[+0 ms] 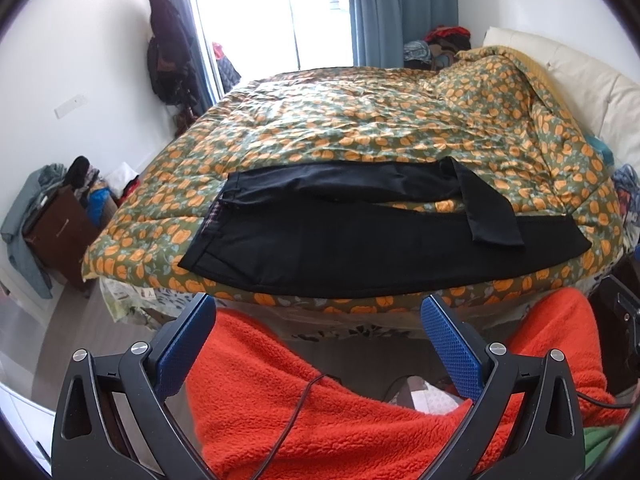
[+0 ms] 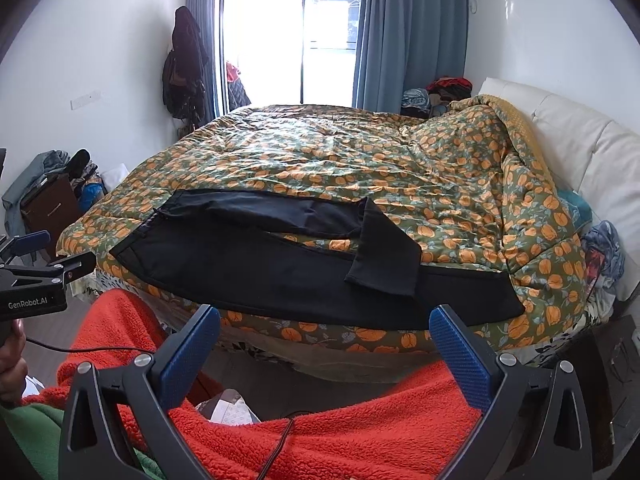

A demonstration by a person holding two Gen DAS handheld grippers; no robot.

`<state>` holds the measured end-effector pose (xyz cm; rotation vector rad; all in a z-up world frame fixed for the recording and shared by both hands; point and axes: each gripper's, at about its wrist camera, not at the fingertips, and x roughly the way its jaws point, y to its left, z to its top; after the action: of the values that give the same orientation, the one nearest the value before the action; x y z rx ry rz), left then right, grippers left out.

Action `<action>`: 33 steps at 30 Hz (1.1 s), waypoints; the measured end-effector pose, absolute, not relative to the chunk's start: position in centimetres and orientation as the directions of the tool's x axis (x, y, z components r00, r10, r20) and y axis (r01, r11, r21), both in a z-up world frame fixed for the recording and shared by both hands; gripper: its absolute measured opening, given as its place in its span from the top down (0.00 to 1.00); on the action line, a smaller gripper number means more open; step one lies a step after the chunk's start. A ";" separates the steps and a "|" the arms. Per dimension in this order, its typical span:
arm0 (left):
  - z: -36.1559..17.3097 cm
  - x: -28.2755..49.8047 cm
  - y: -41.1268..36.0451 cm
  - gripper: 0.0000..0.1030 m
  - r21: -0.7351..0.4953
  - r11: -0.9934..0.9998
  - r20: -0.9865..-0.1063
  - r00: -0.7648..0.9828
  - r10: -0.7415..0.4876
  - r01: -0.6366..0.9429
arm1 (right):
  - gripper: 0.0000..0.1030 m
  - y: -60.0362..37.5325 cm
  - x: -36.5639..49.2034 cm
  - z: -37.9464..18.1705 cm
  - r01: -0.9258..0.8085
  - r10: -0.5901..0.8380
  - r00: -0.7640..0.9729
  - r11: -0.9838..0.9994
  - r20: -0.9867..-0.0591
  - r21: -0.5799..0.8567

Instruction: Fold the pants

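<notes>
Black pants (image 1: 340, 248) lie spread along the near edge of the bed, waistband at the left, legs to the right. The far leg's end is flipped back over the near leg (image 1: 488, 208). They also show in the right wrist view (image 2: 280, 272), with the flipped leg end (image 2: 384, 256). My left gripper (image 1: 316, 308) is open and empty, held back from the bed edge above orange fleece-covered legs. My right gripper (image 2: 326, 320) is open and empty, also short of the bed edge. The left gripper shows at the left of the right wrist view (image 2: 52, 252).
The bed carries a green quilt with orange flowers (image 1: 360, 128), bunched up at the right by a white headboard (image 2: 580, 148). A brown nightstand with piled clothes (image 1: 56, 224) stands left. Coats hang by the window (image 2: 184, 68). A black cable (image 1: 292, 420) crosses the orange fleece (image 1: 320, 420).
</notes>
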<state>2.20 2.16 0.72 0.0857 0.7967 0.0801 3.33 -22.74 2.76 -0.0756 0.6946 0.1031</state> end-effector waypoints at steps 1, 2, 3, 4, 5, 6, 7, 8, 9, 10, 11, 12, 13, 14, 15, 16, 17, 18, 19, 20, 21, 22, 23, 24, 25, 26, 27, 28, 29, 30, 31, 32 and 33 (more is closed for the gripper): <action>0.7 2.2 2.1 0.01 0.106 0.994 -0.712 0.695 0.102 -0.037 | 0.00 -22.8 3.4 2.7 -0.115 0.064 0.761 0.993 -0.645 -0.036; 0.6 2.2 2.2 0.01 0.104 0.994 -0.713 0.694 0.099 -0.035 | 0.00 -22.8 3.5 2.6 -0.109 0.057 0.759 0.993 -0.649 -0.039; 0.6 2.3 2.2 0.01 0.101 0.994 -0.715 0.692 0.096 -0.033 | 0.00 -22.9 3.6 2.5 -0.097 0.041 0.756 0.994 -0.653 -0.050; 0.5 2.4 2.3 0.01 0.098 0.995 -0.719 0.689 0.094 -0.033 | 0.00 -22.9 3.8 2.4 -0.082 0.020 0.754 0.995 -0.657 -0.064; 0.4 2.5 2.4 0.01 0.095 0.995 -0.723 0.685 0.092 -0.033 | 0.00 -22.8 3.9 2.4 -0.072 0.005 0.753 0.995 -0.658 -0.075; 0.3 2.6 2.4 0.01 0.093 0.995 -0.727 0.681 0.091 -0.034 | 0.00 -22.8 3.9 2.4 -0.065 -0.005 0.752 0.994 -0.659 -0.082; 0.3 2.7 2.4 0.01 0.092 0.995 -0.731 0.677 0.091 -0.035 | 0.00 -22.8 4.0 2.4 -0.062 -0.012 0.750 0.994 -0.661 -0.089; 0.2 2.7 2.4 0.01 0.094 0.995 -0.733 0.674 0.093 -0.035 | 0.00 -22.7 4.0 2.3 -0.061 -0.017 0.749 0.994 -0.663 -0.095; 0.2 2.7 2.3 0.01 0.097 0.995 -0.734 0.673 0.095 -0.035 | 0.00 -22.6 4.0 2.3 -0.061 -0.022 0.747 0.993 -0.664 -0.101; 0.2 2.7 2.2 0.01 0.100 0.994 -0.735 0.672 0.097 -0.034 | 0.00 -22.5 4.0 2.3 -0.061 -0.025 0.746 0.992 -0.665 -0.106; 0.1 2.7 2.1 0.01 0.103 0.994 -0.735 0.671 0.098 -0.032 | 0.00 -22.6 3.9 2.2 -0.059 -0.030 0.745 0.992 -0.667 -0.111; 0.1 2.8 2.0 0.01 0.105 0.994 -0.736 0.669 0.098 -0.030 | 0.00 -22.7 4.0 2.1 -0.054 -0.036 0.743 0.992 -0.668 -0.113; 0.0 2.8 2.0 0.01 0.107 0.994 -0.738 0.668 0.098 -0.028 | 0.00 -22.8 4.1 2.1 -0.048 -0.041 0.741 0.992 -0.670 -0.113; 0.0 2.9 1.8 0.01 0.109 0.994 -0.739 0.667 0.098 -0.025 | 0.00 -22.9 4.1 2.0 -0.041 -0.047 0.739 0.993 -0.672 -0.115; 0.0 2.9 1.8 0.01 0.110 0.994 -0.740 0.666 0.097 -0.022 | 0.00 -23.1 4.2 2.0 -0.033 -0.055 0.737 0.992 -0.674 -0.118; -0.1 2.9 1.8 0.01 0.111 0.994 -0.740 0.665 0.096 -0.020 | 0.00 -23.2 4.2 1.9 -0.028 -0.060 0.734 0.993 -0.676 -0.119; -0.1 2.9 1.7 0.01 0.112 0.994 -0.741 0.665 0.096 -0.018 | 0.00 -23.3 4.2 1.9 -0.025 -0.061 0.733 0.993 -0.678 -0.117; -0.1 3.0 1.7 0.01 0.113 0.993 -0.741 0.664 0.096 -0.017 | 0.00 -23.3 4.2 1.9 -0.022 -0.062 0.731 0.993 -0.680 -0.115; -0.1 2.9 1.7 0.01 0.113 0.993 -0.741 0.664 0.096 -0.018 | 0.00 -23.4 4.2 1.9 -0.021 -0.064 0.730 0.993 -0.680 -0.115; -0.1 3.0 1.7 0.01 0.113 0.993 -0.742 0.664 0.096 -0.018 | 0.00 -23.3 4.1 1.8 -0.020 -0.066 0.730 0.993 -0.680 -0.117; -0.1 3.0 1.7 0.01 0.113 0.993 -0.742 0.663 0.097 -0.019 | 0.00 -23.3 4.1 1.8 -0.018 -0.068 0.731 0.993 -0.679 -0.120; -0.2 3.0 1.7 0.01 0.112 0.993 -0.743 0.662 0.097 -0.019 | 0.00 -23.3 4.2 1.8 -0.018 -0.071 0.731 0.992 -0.679 -0.123; -0.2 3.0 1.8 0.01 0.112 0.994 -0.744 0.661 0.096 -0.019 | 0.00 -23.2 4.2 1.8 -0.018 -0.073 0.731 0.992 -0.679 -0.126; -0.3 3.0 1.8 0.01 0.111 0.994 -0.746 0.660 0.096 -0.019 | 0.00 -23.2 4.2 1.8 -0.018 -0.074 0.731 0.992 -0.679 -0.128; -0.4 3.0 1.8 0.01 0.111 0.994 -0.747 0.658 0.096 -0.020 | 0.00 -23.2 4.2 1.8 -0.018 -0.075 0.731 0.991 -0.678 -0.129; -0.4 3.0 1.8 0.01 0.111 0.994 -0.748 0.657 0.097 -0.020 | 0.00 -23.2 4.2 1.8 -0.018 -0.076 0.731 0.991 -0.678 -0.131; -0.4 3.1 1.8 0.01 0.111 0.994 -0.749 0.655 0.096 -0.020 | 0.00 -23.2 4.1 1.8 -0.017 -0.079 0.731 0.991 -0.678 -0.134; -0.5 3.1 1.8 0.01 0.111 0.994 -0.751 0.654 0.096 -0.019 | 0.00 -23.2 4.1 1.8 -0.017 -0.080 0.732 0.991 -0.677 -0.135; -0.6 3.2 1.8 0.01 0.111 0.994 -0.753 0.651 0.096 -0.018 | 0.00 -23.2 4.1 1.8 -0.017 -0.079 0.731 0.991 -0.678 -0.134; -0.6 3.2 1.8 0.01 0.111 0.994 -0.754 0.650 0.096 -0.017 | 0.00 -23.2 4.1 1.7 -0.016 -0.080 0.731 0.991 -0.678 -0.134; -0.6 3.2 1.8 0.01 0.112 0.994 -0.755 0.648 0.095 -0.016 | 0.00 -23.2 4.0 1.7 -0.016 -0.080 0.731 0.991 -0.678 -0.134; -0.7 3.2 1.8 0.01 0.111 0.994 -0.756 0.647 0.094 -0.015 | 0.00 -23.2 4.0 1.7 -0.015 -0.080 0.730 0.991 -0.679 -0.133; -0.7 3.2 1.8 0.01 0.111 0.994 -0.757 0.646 0.093 -0.013 | 0.00 -23.3 4.1 1.7 -0.013 -0.080 0.730 0.991 -0.679 -0.132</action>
<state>3.23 1.78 -0.70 0.0984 0.8663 0.0606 4.05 -23.27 1.71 -0.1309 0.7528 -0.0371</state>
